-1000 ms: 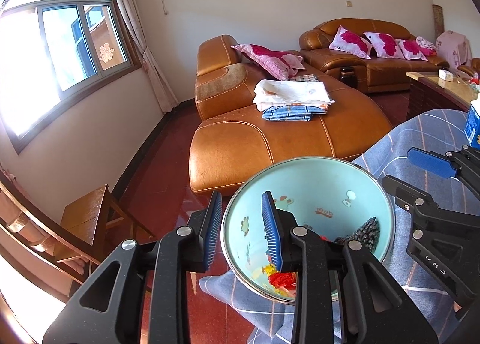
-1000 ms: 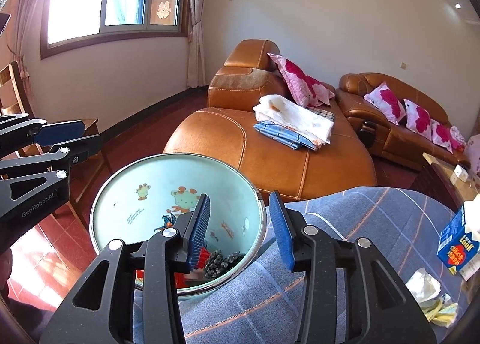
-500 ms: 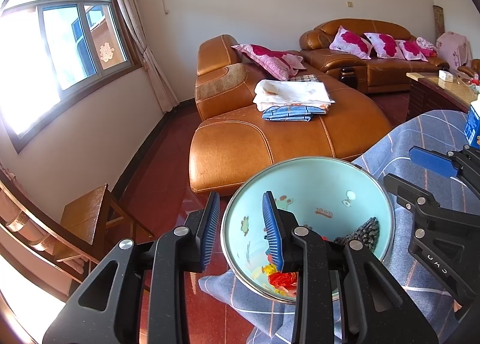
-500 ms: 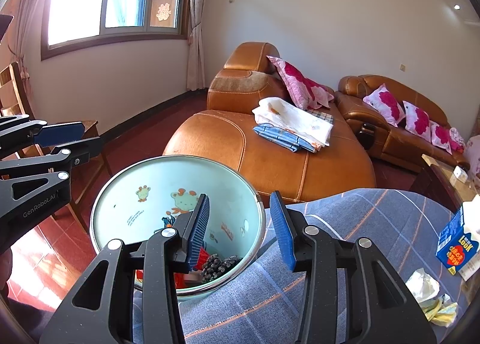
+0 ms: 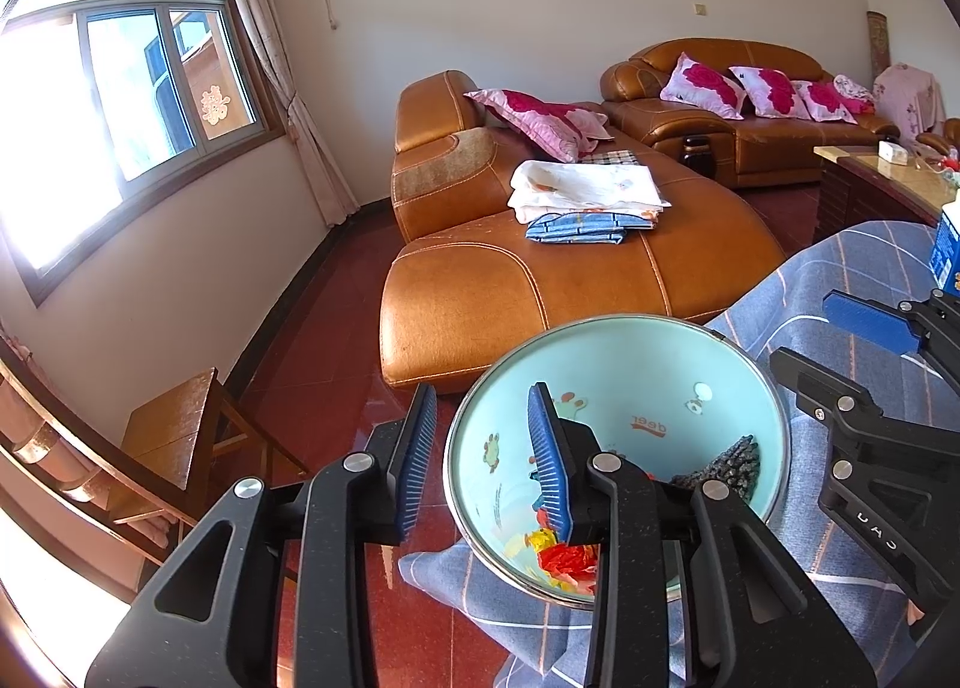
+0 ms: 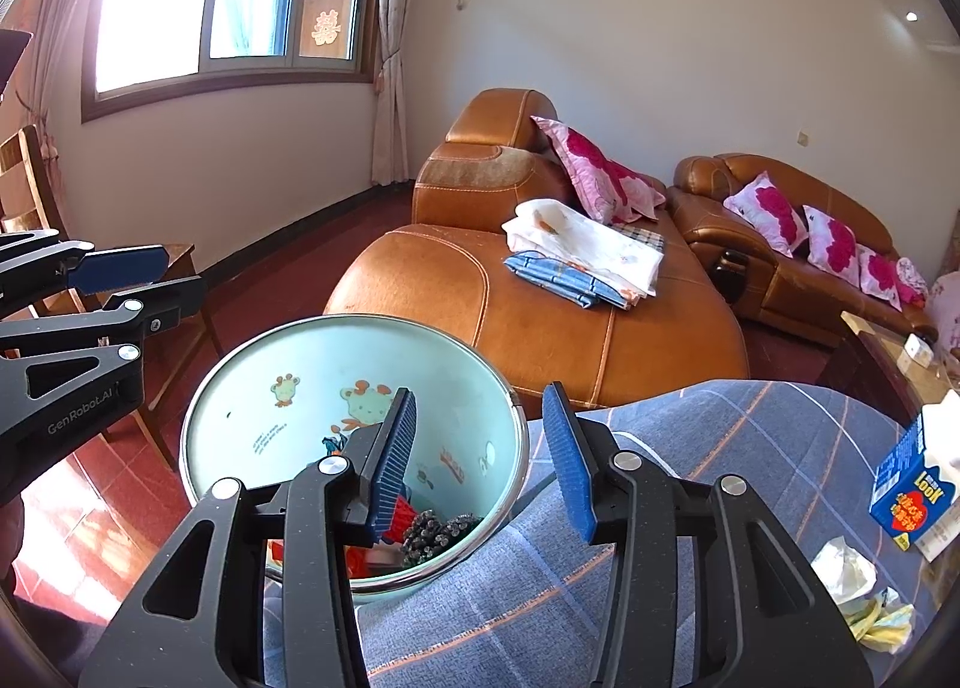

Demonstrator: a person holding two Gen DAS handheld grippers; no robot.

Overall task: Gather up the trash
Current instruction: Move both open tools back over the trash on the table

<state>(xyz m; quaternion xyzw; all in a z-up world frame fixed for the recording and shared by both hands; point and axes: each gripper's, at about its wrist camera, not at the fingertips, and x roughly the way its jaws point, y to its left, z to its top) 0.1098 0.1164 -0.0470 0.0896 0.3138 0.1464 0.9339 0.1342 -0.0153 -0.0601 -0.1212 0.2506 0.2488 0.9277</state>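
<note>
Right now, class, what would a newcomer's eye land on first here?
The pale blue bin in front, with cartoon animals inside and red scraps at its bottom, its rim between the jaws of both grippers. Behind it sits the orange leather sofa bearing folded cloths. A blue carton stands at right on the checked cloth.

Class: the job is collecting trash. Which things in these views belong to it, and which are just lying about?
Part of the job:
bin, with trash inside
crumpled paper
yellow wrapper
blue carton, possibly

Just lying about:
sofa
folded cloths
pillows
wooden chair
blue table cloth
</note>
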